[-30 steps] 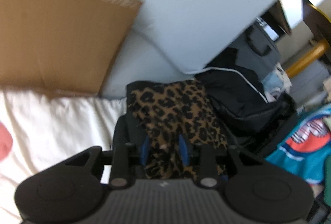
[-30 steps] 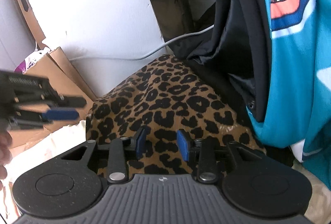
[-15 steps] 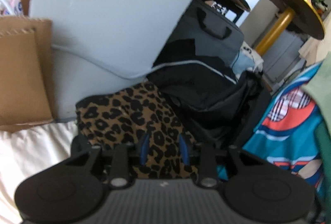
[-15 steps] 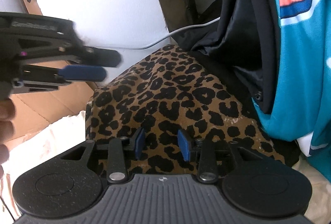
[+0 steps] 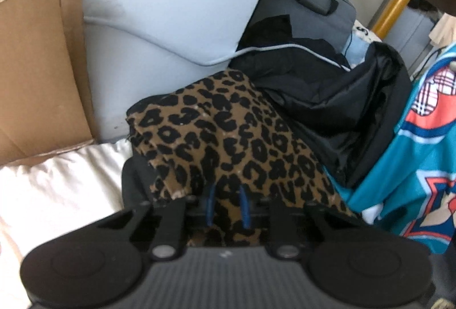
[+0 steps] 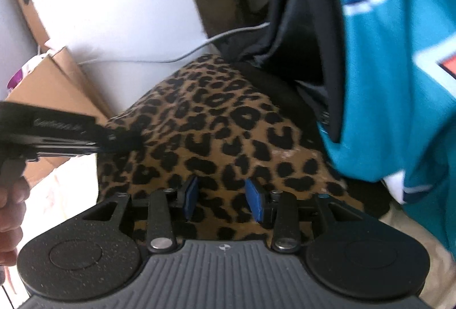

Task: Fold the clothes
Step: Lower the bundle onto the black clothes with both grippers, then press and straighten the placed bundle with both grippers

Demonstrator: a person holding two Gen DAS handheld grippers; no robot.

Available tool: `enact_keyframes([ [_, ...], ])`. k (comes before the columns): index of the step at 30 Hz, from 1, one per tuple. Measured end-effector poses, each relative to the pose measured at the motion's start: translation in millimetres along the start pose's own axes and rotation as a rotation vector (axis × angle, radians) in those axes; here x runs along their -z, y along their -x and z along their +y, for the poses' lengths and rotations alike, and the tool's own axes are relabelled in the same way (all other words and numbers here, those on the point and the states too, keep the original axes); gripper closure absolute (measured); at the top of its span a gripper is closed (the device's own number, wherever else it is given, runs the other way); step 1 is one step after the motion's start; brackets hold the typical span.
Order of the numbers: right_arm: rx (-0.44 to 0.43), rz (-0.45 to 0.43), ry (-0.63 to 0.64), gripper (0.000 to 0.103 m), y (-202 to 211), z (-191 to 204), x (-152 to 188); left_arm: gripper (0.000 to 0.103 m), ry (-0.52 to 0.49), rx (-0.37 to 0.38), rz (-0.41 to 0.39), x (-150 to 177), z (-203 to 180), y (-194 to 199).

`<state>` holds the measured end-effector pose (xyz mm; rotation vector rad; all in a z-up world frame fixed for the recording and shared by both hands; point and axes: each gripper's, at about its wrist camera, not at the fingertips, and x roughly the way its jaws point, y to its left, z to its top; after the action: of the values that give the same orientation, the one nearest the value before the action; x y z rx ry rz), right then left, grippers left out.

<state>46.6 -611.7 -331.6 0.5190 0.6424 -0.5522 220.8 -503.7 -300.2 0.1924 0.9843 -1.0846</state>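
The leopard-print garment (image 5: 233, 143) lies bunched on the cream bedding (image 5: 57, 183), beside the black jacket (image 5: 336, 98), not yet folded flat; the right gripper (image 6: 222, 199) hovers over it, jaws apart; the left gripper (image 5: 228, 205) is closing on a fold of it

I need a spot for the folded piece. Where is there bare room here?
Free: the cream sheet, bordered by cardboard and the leopard cloth. Crowded: past the cloth, a black jacket and teal jersey pile up.
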Motion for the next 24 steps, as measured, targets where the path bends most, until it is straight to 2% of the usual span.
enact_keyframes([
  [7, 0.053, 0.019, 0.006, 0.059, 2.2, -16.3, 10.0, 0.095, 0.004, -0.024, 0.025, 2.6, 9.1, 6.7],
  [13, 0.086, 0.025, 0.01, 0.06, 5.9, -23.0, 10.4, 0.095, -0.047, -0.069, 0.027, 2.2, 9.1, 19.7],
  [15, 0.093, 0.019, 0.005, 0.06, 9.1, -25.5, 10.6, 0.094, -0.058, -0.076, 0.008, -2.4, 7.9, 24.8],
  [17, 0.101, 0.005, -0.012, 0.059, 12.5, -28.4, 10.3, 0.08, -0.067, -0.08, -0.023, -9.1, 6.2, 29.3],
  [22, 0.082, -0.055, -0.046, 0.059, 17.9, -36.2, 6.1, 0.08, -0.096, -0.065, -0.045, -23.0, 2.4, 19.8],
  [24, 0.083, -0.054, -0.071, 0.059, 16.0, -40.0, 3.0, 0.08, -0.142, -0.095, -0.014, -23.1, -0.9, 7.2],
])
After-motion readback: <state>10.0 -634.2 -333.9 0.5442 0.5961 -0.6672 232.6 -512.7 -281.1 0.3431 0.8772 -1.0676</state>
